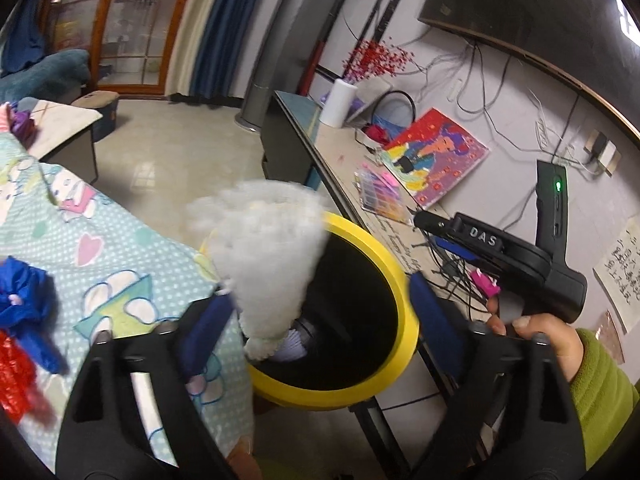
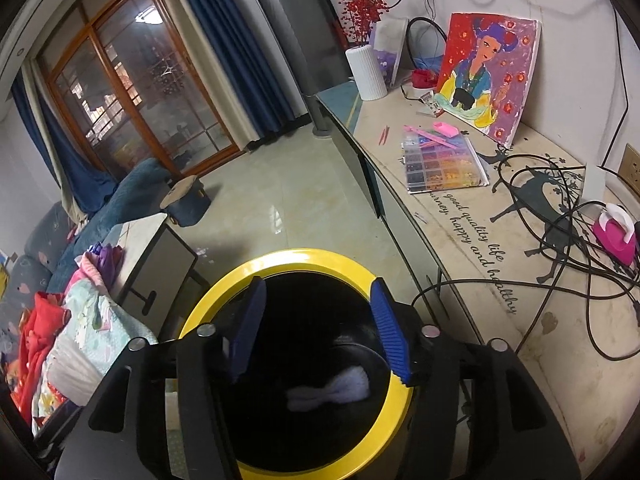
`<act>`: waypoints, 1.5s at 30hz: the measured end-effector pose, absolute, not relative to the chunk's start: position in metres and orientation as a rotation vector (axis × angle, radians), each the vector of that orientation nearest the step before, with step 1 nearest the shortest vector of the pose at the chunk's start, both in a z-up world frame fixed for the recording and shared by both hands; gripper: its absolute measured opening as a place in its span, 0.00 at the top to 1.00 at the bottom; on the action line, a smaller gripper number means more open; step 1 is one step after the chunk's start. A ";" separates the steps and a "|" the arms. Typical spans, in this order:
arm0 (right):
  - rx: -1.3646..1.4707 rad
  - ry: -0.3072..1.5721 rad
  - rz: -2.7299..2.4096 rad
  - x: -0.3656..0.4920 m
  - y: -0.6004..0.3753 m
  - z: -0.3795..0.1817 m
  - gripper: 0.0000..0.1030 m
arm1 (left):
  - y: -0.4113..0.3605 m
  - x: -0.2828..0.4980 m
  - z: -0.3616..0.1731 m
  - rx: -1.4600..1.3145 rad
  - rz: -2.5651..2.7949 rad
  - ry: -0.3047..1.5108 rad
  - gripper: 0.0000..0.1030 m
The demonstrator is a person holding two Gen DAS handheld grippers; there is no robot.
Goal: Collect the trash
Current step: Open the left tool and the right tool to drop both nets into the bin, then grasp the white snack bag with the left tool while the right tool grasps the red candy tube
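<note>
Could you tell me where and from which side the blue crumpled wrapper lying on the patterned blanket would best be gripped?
Probably from above. The blue crumpled wrapper lies flat on the patterned blanket beside a red wrapper, so a side approach would drag fabric. Close the open left gripper across its bunched upper part, where the folds stand highest. Its exact shape is blurred here.

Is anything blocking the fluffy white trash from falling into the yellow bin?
Nothing visible does. The fluffy white wad of trash is over the open mouth of the yellow-rimmed black bin, between the open fingers of the left hand-held gripper.
</note>
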State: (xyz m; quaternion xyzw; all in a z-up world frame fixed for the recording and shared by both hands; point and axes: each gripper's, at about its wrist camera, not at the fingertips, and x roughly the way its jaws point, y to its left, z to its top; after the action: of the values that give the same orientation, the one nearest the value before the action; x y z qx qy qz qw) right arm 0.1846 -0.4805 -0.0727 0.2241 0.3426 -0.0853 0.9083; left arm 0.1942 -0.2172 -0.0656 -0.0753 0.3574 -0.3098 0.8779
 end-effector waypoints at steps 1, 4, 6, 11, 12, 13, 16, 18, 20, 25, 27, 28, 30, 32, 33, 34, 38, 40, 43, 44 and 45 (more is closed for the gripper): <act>0.460 0.705 -0.174 0.184 -0.479 -0.072 0.47 | -0.215 0.194 -0.064 -0.162 -0.641 0.741 0.13; 0.458 0.699 -0.170 0.184 -0.477 -0.069 0.43 | -0.211 0.193 -0.062 -0.165 -0.628 0.739 0.11; 0.456 0.696 -0.169 0.183 -0.475 -0.067 0.42 | -0.210 0.191 -0.060 -0.166 -0.623 0.733 0.11; 0.454 0.695 -0.162 0.183 -0.471 -0.065 0.41 | -0.206 0.187 -0.057 -0.161 -0.620 0.716 0.11; 0.454 0.696 -0.159 0.183 -0.471 -0.065 0.41 | -0.206 0.187 -0.057 -0.161 -0.622 0.716 0.11; 0.454 0.696 -0.160 0.182 -0.470 -0.064 0.41 | -0.206 0.187 -0.056 -0.160 -0.624 0.717 0.11; 0.457 0.690 -0.163 0.182 -0.470 -0.063 0.41 | -0.209 0.186 -0.054 -0.147 -0.640 0.712 0.11; 0.462 0.686 -0.165 0.181 -0.471 -0.062 0.41 | -0.210 0.185 -0.053 -0.124 -0.629 0.703 0.11; 0.466 0.681 -0.168 0.180 -0.471 -0.061 0.41 | -0.208 0.184 -0.053 -0.121 -0.621 0.699 0.11; 0.462 0.684 -0.154 0.179 -0.467 -0.059 0.41 | -0.195 0.186 -0.053 -0.147 -0.575 0.694 0.11; 0.460 0.684 -0.146 0.179 -0.465 -0.058 0.41 | -0.187 0.185 -0.051 -0.158 -0.561 0.687 0.11; 0.457 0.684 -0.140 0.178 -0.463 -0.056 0.41 | -0.184 0.184 -0.050 -0.162 -0.555 0.681 0.11; 0.448 0.679 -0.122 0.177 -0.457 -0.052 0.41 | -0.176 0.181 -0.045 -0.169 -0.540 0.666 0.11; 0.432 0.677 -0.100 0.176 -0.449 -0.049 0.41 | -0.167 0.178 -0.041 -0.170 -0.520 0.650 0.11; 0.429 0.676 -0.088 0.176 -0.446 -0.048 0.41 | -0.162 0.176 -0.038 -0.170 -0.510 0.643 0.11; 0.425 0.674 -0.069 0.175 -0.440 -0.045 0.41 | -0.158 0.174 -0.036 -0.171 -0.501 0.638 0.11; 0.384 0.665 0.000 0.171 -0.417 -0.036 0.36 | -0.139 0.167 -0.030 -0.176 -0.453 0.615 0.11; 0.359 0.662 0.038 0.169 -0.404 -0.031 0.36 | -0.130 0.165 -0.028 -0.174 -0.426 0.612 0.11; 0.318 0.655 0.089 0.164 -0.383 -0.024 0.36 | -0.116 0.160 -0.024 -0.170 -0.389 0.597 0.11; 0.309 0.653 0.103 0.163 -0.378 -0.022 0.36 | -0.111 0.158 -0.023 -0.170 -0.380 0.593 0.11; 0.297 0.652 0.125 0.162 -0.370 -0.021 0.35 | -0.106 0.157 -0.021 -0.171 -0.365 0.588 0.11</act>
State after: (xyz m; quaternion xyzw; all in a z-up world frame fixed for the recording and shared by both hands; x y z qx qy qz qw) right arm 0.1615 -0.3697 -0.0206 0.1452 0.3191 0.0609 0.9346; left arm 0.1568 -0.1064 -0.0212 -0.0838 0.2876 -0.1785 0.9372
